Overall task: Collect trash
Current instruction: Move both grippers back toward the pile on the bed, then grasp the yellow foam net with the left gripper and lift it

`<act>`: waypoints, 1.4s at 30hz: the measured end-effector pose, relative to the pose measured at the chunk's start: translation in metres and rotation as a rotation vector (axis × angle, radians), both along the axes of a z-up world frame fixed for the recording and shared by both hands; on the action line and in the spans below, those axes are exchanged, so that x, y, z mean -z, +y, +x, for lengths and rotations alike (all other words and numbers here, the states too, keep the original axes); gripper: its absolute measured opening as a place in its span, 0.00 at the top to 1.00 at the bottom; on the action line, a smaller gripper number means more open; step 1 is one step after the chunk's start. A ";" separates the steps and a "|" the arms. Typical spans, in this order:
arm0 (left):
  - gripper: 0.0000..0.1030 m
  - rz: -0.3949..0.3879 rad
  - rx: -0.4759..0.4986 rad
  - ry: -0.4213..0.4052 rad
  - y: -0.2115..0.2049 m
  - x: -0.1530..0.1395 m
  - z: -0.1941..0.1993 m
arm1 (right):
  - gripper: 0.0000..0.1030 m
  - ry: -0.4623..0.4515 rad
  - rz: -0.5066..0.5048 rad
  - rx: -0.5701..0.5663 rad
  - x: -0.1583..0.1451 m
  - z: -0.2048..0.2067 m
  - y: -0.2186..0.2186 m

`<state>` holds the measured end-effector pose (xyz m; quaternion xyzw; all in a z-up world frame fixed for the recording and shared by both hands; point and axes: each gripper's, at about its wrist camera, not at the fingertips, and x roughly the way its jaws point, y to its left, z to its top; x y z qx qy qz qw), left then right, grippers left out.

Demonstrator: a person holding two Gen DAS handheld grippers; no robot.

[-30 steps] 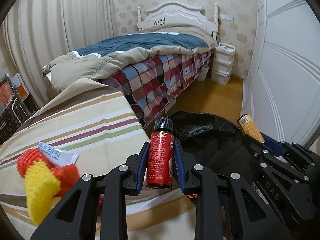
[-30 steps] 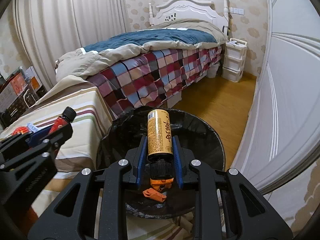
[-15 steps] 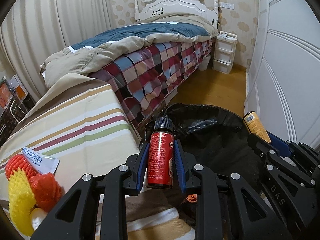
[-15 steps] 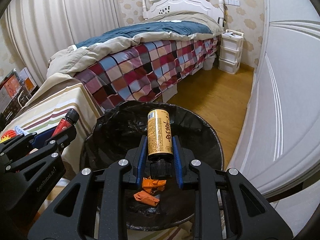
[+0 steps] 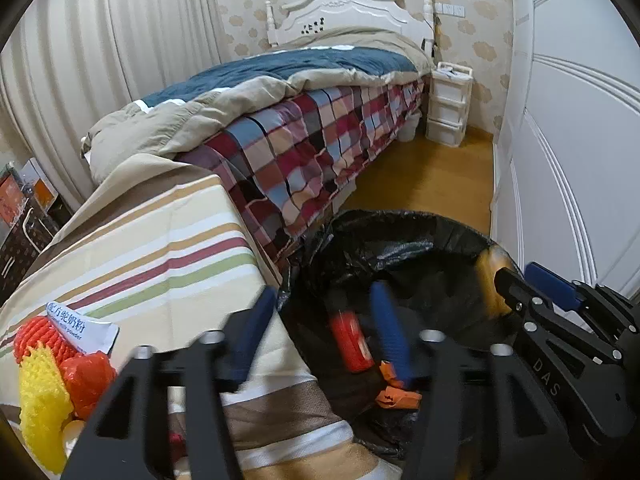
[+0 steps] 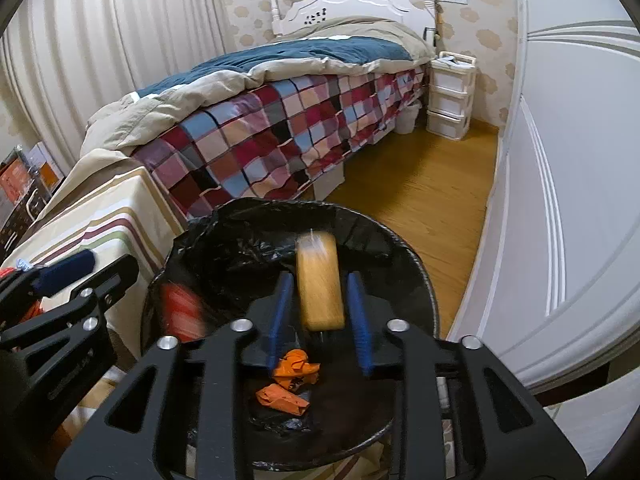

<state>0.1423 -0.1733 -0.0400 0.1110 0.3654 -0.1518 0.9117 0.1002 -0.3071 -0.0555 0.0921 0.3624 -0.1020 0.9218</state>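
Together, both grippers hung over the black-lined bin (image 6: 400, 248). Left gripper (image 5: 324, 336): jaws opening, red bottle (image 5: 351, 340) blurred and loose between them. Right gripper (image 6: 320, 312): jaws opening, yellow bottle (image 6: 320, 284) blurred, untouched by either pad.

Soft, even indoor light, no hard shadows, fisheye bending of wardrobe doors (image 6: 580, 160) and curtains, dark vignette in the corners, motion blur on blue fingers (image 5: 390, 336) and both falling bottles, bed (image 5: 304, 120) sharp
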 end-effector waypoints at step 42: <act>0.22 -0.080 -0.286 -0.048 0.188 -0.035 -0.061 | 0.35 -0.022 0.005 -0.188 -0.033 -0.052 0.123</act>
